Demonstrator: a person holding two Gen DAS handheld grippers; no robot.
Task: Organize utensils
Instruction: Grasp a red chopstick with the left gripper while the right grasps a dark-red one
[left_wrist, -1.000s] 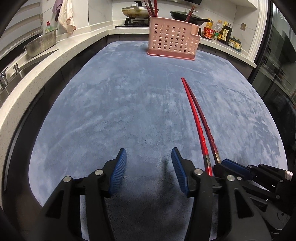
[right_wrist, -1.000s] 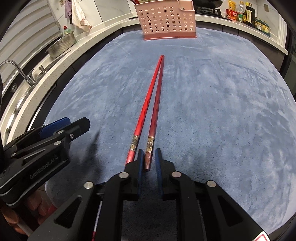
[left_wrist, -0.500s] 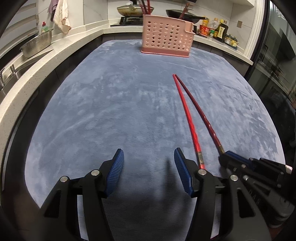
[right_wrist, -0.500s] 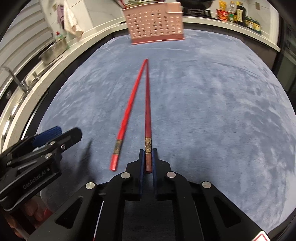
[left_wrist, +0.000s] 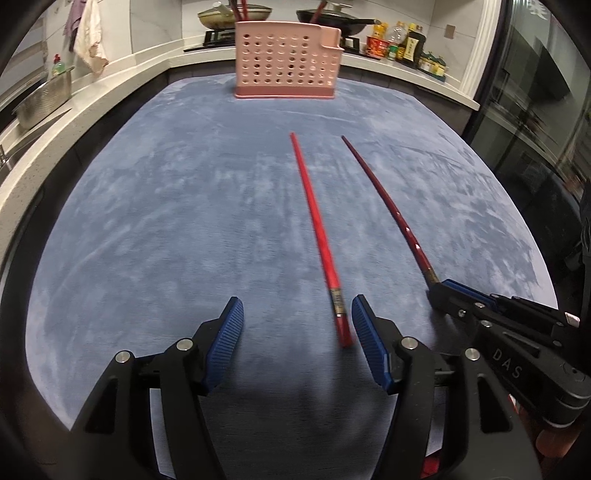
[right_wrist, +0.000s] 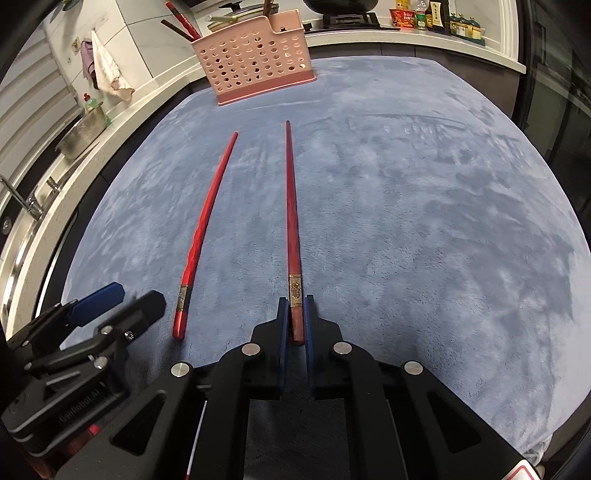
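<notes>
Left wrist: the left tool (left_wrist: 297, 325) was widening, empty, the bright red chopstick (left_wrist: 318, 236) lying just inside its right pad; centre it before closing

Right wrist: the right tool (right_wrist: 295, 320) pinched the dark red chopstick (right_wrist: 291, 206); lift it level toward the pink utensil basket (right_wrist: 255, 55)

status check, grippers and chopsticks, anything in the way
Right gripper shut on darker red chopstick. Left gripper opening, brighter red chopstick between its pads, untouched on blue mat. Path to pink utensil basket clear.
</notes>
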